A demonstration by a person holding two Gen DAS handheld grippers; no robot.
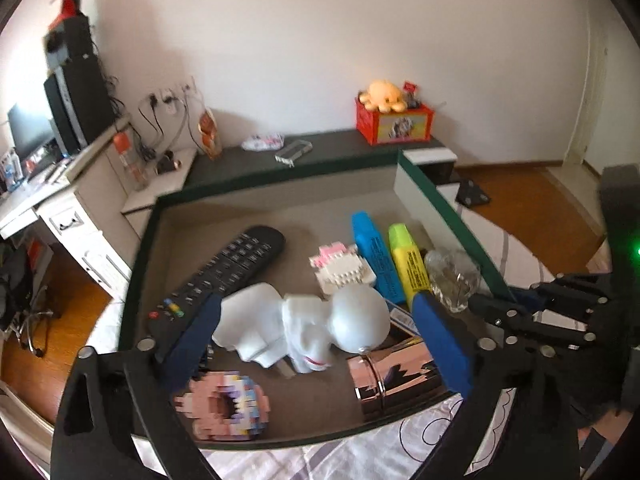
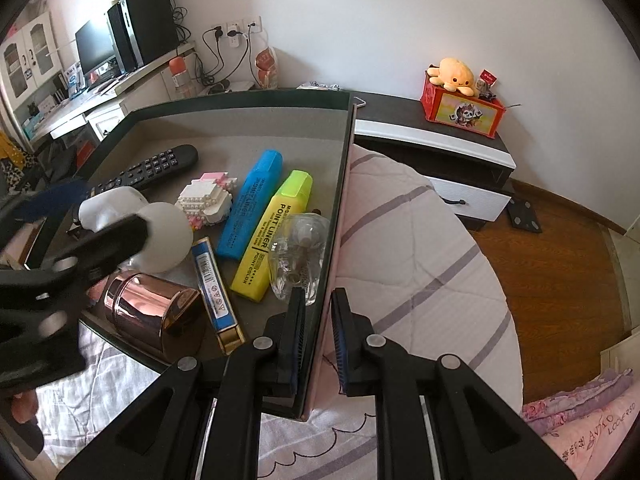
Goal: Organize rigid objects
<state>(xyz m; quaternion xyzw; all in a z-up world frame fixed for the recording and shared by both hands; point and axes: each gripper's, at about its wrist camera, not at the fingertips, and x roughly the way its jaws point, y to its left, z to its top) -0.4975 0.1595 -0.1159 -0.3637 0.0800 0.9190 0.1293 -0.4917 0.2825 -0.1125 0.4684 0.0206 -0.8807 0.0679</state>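
Several rigid things lie in your green-rimmed box (image 2: 340, 184) on the bed (image 2: 420, 248): a white figure (image 1: 300, 328) near the front, a black remote (image 1: 224, 276) behind it, a blue highlighter (image 2: 252, 204) and a yellow highlighter (image 2: 276, 236) side by side, a clear glass bottle (image 2: 298, 252) against the right wall, and a rose-gold can (image 2: 152, 308) lying on its side. Your left gripper (image 1: 320, 336) has its jaws spread wide either side of the white figure, not pressing it. Your right gripper (image 2: 318, 332) pinches the box's right wall, jaws nearly together.
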